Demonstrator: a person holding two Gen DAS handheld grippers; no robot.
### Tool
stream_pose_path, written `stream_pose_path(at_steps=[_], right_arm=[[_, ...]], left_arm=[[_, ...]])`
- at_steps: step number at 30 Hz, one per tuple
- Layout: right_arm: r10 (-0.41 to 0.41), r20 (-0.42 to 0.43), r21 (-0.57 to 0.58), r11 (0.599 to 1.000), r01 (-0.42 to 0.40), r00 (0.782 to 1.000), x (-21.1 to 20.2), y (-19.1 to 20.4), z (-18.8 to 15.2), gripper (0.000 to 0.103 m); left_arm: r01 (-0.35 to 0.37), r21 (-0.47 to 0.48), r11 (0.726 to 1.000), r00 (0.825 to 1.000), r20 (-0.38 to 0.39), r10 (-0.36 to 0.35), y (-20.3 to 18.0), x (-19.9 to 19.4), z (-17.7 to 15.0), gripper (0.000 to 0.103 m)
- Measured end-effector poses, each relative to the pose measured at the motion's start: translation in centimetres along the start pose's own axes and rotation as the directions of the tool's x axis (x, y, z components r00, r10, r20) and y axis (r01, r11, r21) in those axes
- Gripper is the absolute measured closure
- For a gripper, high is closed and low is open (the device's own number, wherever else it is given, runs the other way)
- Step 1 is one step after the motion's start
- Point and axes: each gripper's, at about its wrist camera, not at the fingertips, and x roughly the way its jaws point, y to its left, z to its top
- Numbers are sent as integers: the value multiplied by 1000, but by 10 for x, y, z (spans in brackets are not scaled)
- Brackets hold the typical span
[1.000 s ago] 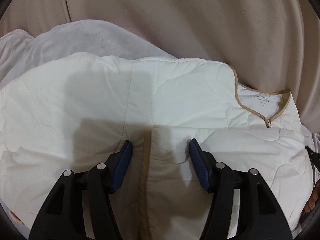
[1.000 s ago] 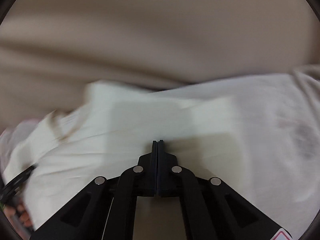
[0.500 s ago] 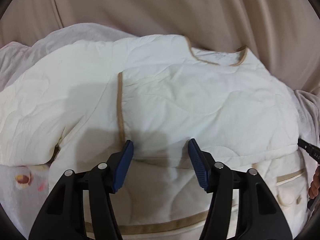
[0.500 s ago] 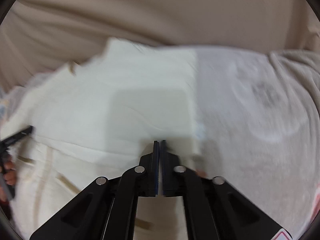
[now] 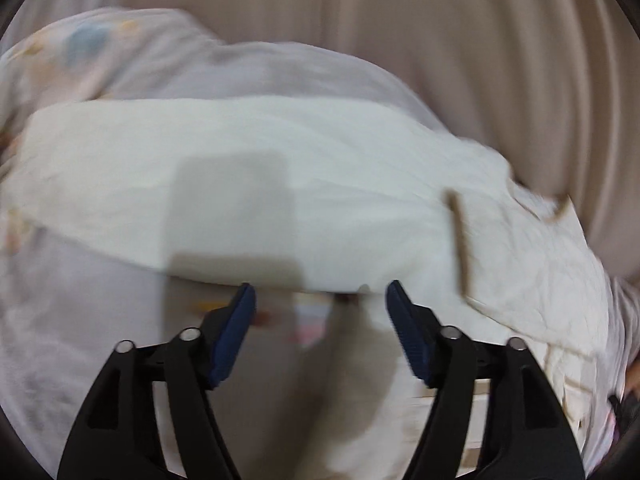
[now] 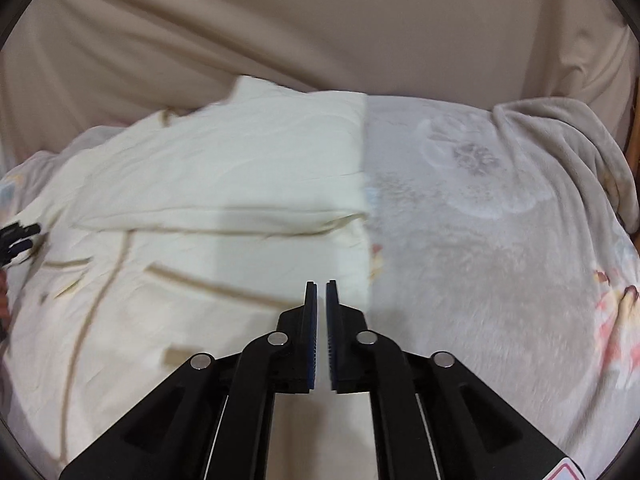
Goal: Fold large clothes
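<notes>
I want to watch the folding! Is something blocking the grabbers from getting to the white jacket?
Nothing visible does. The cream jacket lies uncovered on the fleece blanket. The left gripper, jaws just opened wide and empty, hangs at the jacket's near edge. The right gripper, jaws just parting a crack with nothing between them, hangs over its right edge.

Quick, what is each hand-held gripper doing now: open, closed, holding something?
Left hand-held gripper: open, jaws just widened, nothing between them.
Right hand-held gripper: slightly open, jaws just parting, nothing held, above the cream quilted garment.
</notes>
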Motion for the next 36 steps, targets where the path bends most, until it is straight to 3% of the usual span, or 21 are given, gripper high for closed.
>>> stream_pose_path(at_steps=[3,8,10,12,14,15,16,17,18,19,22,24,26,29,32,36], right_arm=[[59,-11,-20,998,-60,998,-11,21,-21,92],[70,-7,-67,995,-71,998,-13,48,-53,88],[86,-19,-63,994,-87,996,-7,51,-62,83],[108,-23,-36,993,-109,994,-1,52,-70,79],[110,-17,-16,994,-110,994,1,54,-75,77],[109,-14,-11,994,-109,994,2,54,-77,77],[109,-11,-8,994,-109,994,2,55,-77,77],[111,-7,-6,994,-111,994,2,54,-77,77],[115,-5,-1,993,-115,993,2,53,-77,77],[119,-3,5,993,-119,993,2,53,-78,76],[135,-2,19,991,-135,991,4,51,-78,75],[144,1,24,989,-144,990,4,50,-79,74],[151,4,25,988,-151,989,4,50,-79,72],[153,8,26,988,-153,988,3,50,-79,71],[156,16,27,987,-156,988,2,50,-80,70],[165,22,36,985,-166,986,2,49,-81,68]], left_arm=[[-116,-154,981,992,38,123,72,-20,11,21],[-246,-358,901,964,10,267,178,-28,23,19],[-250,-435,865,961,-4,276,206,-26,25,19],[-199,-487,850,973,4,231,220,-24,25,19],[-172,-503,847,977,24,213,226,-21,30,28],[-165,-496,853,978,29,207,222,-18,33,48],[-151,-476,866,982,27,186,217,-15,38,77],[-128,-461,878,987,29,159,212,-13,44,87],[-124,-453,883,986,41,160,204,-14,51,91],[-104,-436,894,986,76,151,192,-20,56,98],[-57,-279,959,978,178,110,122,-49,70,99],[-4,-149,989,970,240,40,56,-71,76,99],[78,-27,997,960,272,-68,-9,-92,72,99],[217,167,962,935,247,-254,-124,-110,50,99],[340,318,885,911,121,-393,-232,-101,3,99],[395,440,807,910,-70,-408,-337,-53,-79,98]])
